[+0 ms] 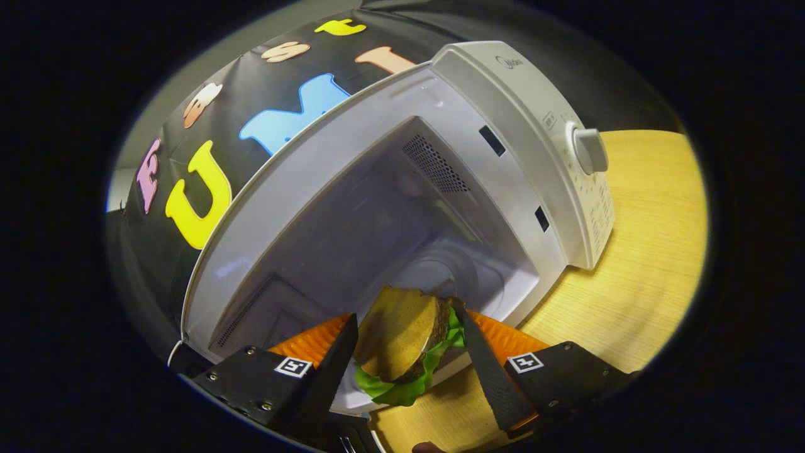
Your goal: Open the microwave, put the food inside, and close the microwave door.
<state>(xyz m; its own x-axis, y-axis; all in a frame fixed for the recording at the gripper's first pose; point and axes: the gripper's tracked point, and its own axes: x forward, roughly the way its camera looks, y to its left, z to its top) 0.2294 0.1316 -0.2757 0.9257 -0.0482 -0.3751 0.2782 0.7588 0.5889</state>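
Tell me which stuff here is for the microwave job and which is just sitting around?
For the job:
- microwave, open already
- burger, squeezed between the gripper fingers, just in front of the opening
- turntable inside

Just there:
- orange plate under the burger
- wooden table
- dial

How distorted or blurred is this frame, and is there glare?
Gripper view: strong fisheye bend curves the microwave and table; the burger between the gripper's jaws looks sharp; soft glare on the microwave's inner wall; no motion blur evident.
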